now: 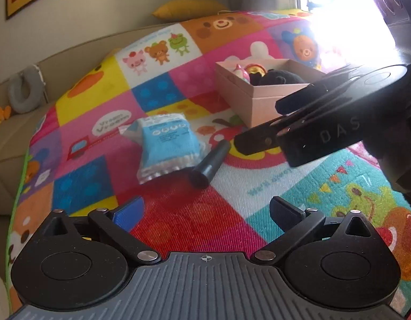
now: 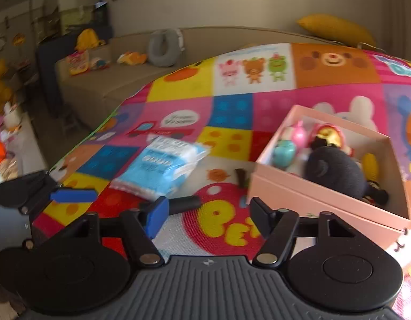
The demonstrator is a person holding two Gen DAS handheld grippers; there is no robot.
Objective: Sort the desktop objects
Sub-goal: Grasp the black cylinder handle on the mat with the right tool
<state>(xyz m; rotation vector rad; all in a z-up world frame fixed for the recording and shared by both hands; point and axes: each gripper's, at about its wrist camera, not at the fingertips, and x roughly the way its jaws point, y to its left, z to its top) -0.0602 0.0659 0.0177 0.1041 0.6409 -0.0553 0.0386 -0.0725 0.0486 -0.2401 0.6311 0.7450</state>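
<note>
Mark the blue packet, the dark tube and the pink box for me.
blue packet (image 1: pixel 169 144): left wrist view, middle of its face
dark tube (image 1: pixel 209 164): left wrist view, mid-barrel
pink box (image 2: pixel 312 200): right wrist view, near wall

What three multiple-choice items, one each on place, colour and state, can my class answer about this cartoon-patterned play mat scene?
1. Where does the dark cylindrical tube lie?
A. Inside the box
B. On the mat, beside the blue plastic packet
C. On the sofa

2. What colour is the open cardboard box?
A. Green
B. Pale pink
C. Black

3. How does the left gripper stand?
A. Open and empty
B. Shut on the packet
C. Shut on the tube

Answers: 1 B, the tube rests against the packet's edge; 2 B, its walls are pink; 3 A, bare mat shows between its fingers.
</note>
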